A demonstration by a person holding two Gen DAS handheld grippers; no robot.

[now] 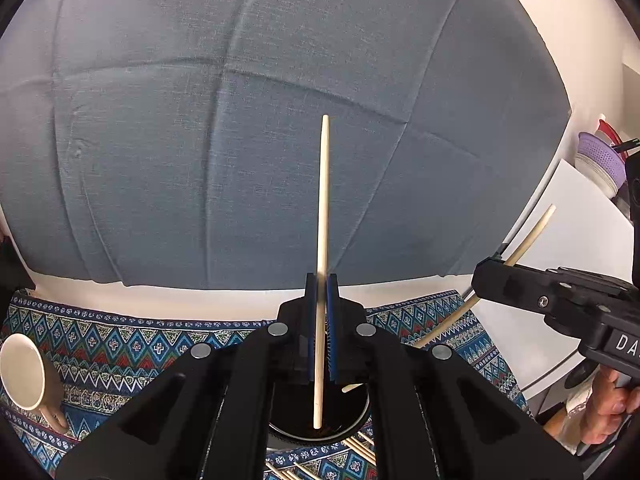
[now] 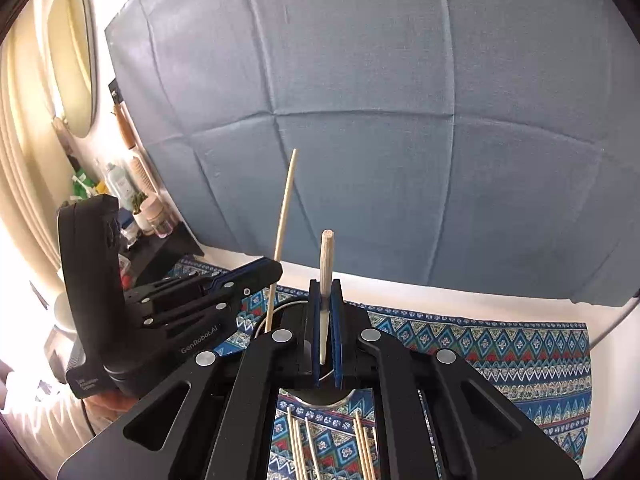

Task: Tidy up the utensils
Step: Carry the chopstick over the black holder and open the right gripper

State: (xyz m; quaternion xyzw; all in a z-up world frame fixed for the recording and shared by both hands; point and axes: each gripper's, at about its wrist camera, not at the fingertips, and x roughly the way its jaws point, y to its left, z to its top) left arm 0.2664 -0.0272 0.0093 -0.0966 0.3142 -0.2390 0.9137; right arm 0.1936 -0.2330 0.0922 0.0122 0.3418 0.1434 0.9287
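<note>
Over on the left, a cream ceramic mug (image 1: pixel 22 372) lies tipped on the blue patterned cloth (image 1: pixel 112 348) covering the counter, well left of the dark round metal-rimmed holder (image 1: pixel 320 432). The left gripper (image 1: pixel 321 292) has its fingers pinched narrow on a pale wooden chopstick (image 1: pixel 323 200), held upright with its lower tip dipping into the holder. Just right of the holder, the right gripper (image 2: pixel 325 296) clamps a second pale chopstick (image 2: pixel 326 256), fingers tight around it, angled toward the holder's rim. Loose thin wooden skewers (image 2: pixel 304 444) lie on the cloth, just in front of the holder.
</note>
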